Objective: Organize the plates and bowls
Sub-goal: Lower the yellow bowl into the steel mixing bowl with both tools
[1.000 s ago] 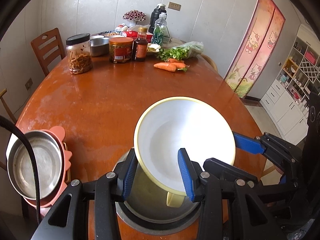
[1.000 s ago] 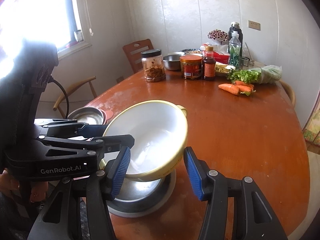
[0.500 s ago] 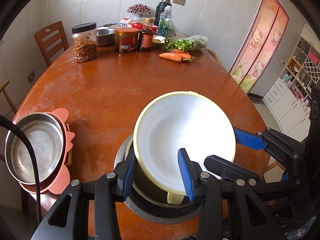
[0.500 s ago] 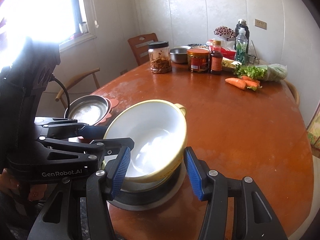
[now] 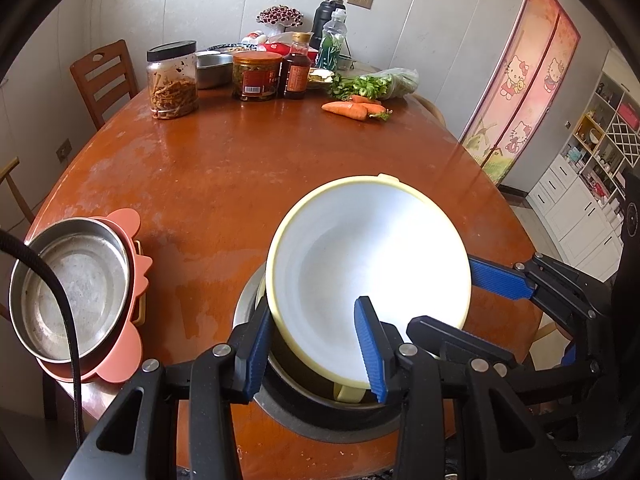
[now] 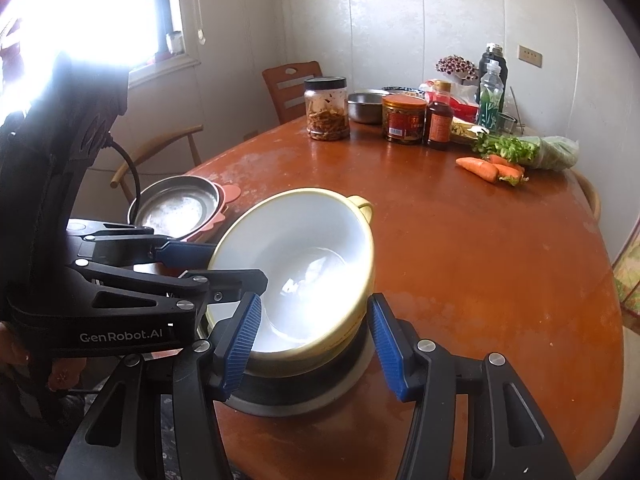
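Bowls first: I saw one yellow bowl (image 5: 360, 248) with a white inside sitting tilted in a wide steel basin (image 5: 320, 420) at the near edge of the tabletop (image 5: 224, 176), with one of its handles down inside the basin. Off to the left, well apart from it, a steel dish (image 5: 68, 288) sat stacked in a pink plate (image 5: 120, 364).

At the far end I counted one clear jar (image 5: 173, 80) about half full of brown dried strips, one orange-lidded jar (image 5: 256, 76) packed with something greenish, one dark sauce bottle (image 5: 296, 68), one plastic bottle (image 5: 332, 46) of green liquid, one black flask (image 5: 326, 14) and one more steel bowl (image 5: 210, 68), whose contents I could not see. Near them lay carrots (image 5: 346, 110), two as far as I could make out, and a bag of greens (image 5: 372, 84).

My left tool (image 5: 312, 308) was spread wide across the bowl's near rim, one finger outside the wall and the other over the white inside. My right tool (image 6: 313, 301) was likewise released and straddled the rim from the other side, one finger over the inside and one outside. I could not tell whether any finger actually touched the bowl.
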`<state>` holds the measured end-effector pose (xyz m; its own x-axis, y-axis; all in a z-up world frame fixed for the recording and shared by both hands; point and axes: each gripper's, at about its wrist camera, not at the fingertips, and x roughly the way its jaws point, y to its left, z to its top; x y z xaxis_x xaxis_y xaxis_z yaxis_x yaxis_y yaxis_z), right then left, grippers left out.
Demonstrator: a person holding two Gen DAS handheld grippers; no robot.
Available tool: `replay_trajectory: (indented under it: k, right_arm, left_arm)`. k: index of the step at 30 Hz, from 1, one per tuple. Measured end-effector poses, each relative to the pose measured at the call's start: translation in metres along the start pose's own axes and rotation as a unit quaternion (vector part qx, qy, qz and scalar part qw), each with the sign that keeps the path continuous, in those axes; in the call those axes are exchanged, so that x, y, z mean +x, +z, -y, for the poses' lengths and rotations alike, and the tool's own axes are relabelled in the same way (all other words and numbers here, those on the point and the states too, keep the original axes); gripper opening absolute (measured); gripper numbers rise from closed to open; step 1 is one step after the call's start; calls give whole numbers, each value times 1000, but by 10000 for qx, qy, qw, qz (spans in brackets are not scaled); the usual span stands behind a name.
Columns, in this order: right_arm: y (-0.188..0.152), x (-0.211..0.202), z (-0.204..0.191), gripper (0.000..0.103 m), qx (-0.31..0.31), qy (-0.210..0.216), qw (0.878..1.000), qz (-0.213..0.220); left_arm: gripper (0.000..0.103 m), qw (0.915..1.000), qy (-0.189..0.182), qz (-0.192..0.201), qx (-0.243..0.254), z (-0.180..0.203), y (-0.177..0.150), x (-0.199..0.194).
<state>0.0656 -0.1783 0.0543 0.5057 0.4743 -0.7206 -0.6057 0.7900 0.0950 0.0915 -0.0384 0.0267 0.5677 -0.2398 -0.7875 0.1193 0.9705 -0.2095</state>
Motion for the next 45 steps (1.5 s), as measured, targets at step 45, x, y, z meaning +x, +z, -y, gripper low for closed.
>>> replay_trajectory:
  k: [45]
  right_arm:
    - [4,-13,8,74,270,-93,9995,125]
  left_arm:
    - [50,9992,-13,400,1,-2,0,-30]
